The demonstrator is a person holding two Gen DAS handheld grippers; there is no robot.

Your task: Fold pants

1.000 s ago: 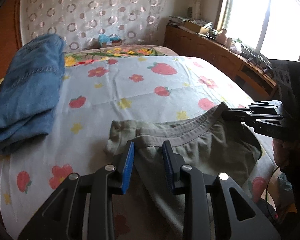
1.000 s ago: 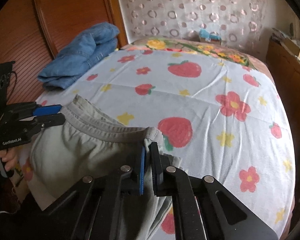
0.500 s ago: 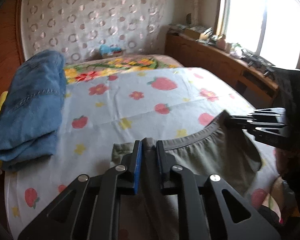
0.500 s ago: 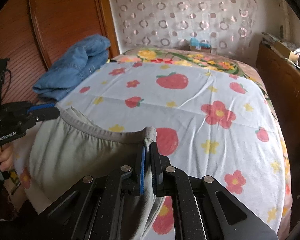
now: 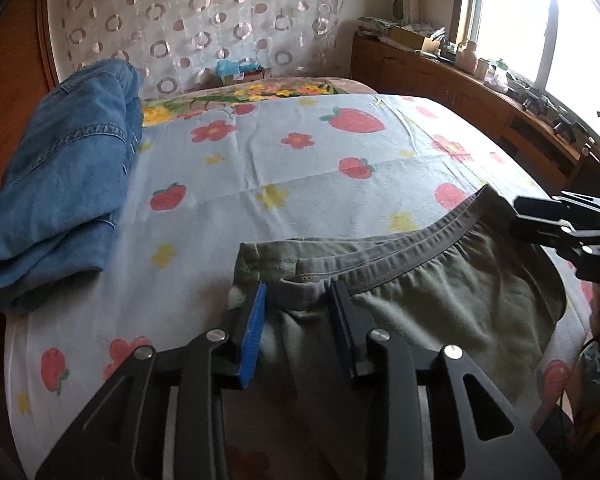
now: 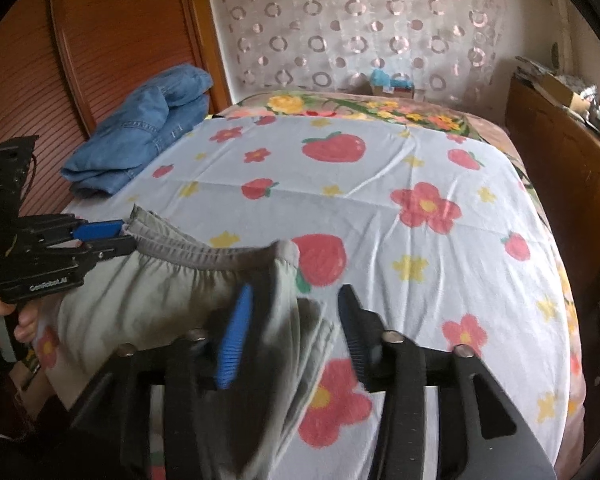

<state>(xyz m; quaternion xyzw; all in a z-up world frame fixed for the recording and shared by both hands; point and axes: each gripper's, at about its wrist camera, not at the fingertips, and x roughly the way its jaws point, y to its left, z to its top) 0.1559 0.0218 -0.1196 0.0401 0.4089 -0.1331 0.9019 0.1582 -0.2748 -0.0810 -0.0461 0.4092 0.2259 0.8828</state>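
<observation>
1. Both grippers have just been opening. Half a second back the right gripper (image 6: 292, 320) was pinched tight on its waistband corner; now its fingers stand apart with the cloth loose between them, no longer pressed. The left gripper (image 5: 298, 320) had narrowed on the other corner and has spread again, and the waistband has sunk toward the bed.

2. Left wrist view: the olive-grey pants (image 5: 420, 288) lie at the near edge of the bed (image 5: 300, 184), from 6 o'clock out to 3 o'clock. The left fingers straddle the waistband corner with daylight on both sides, so nothing is clamped. The right gripper's black fingers show at 3 o'clock, just at the far end of the waistband.

3. Right wrist view: the pants (image 6: 148, 292) spread from 6 to 9 o'clock. The left gripper (image 6: 112, 236) at 9 o'clock has its fingers slightly apart around the band, and a hand (image 6: 4, 320) works its trigger.

4. To do this laying-down step well, I judge it wise to let the band settle flat before pulling away, withdraw each gripper along the cloth so nothing drags, and check that the waistband is straight before the next fold.

5. Count: one pair of pants, two grippers, one folded heap of blue denim (image 5: 56, 184) at 10 o'clock, one bed.
</observation>
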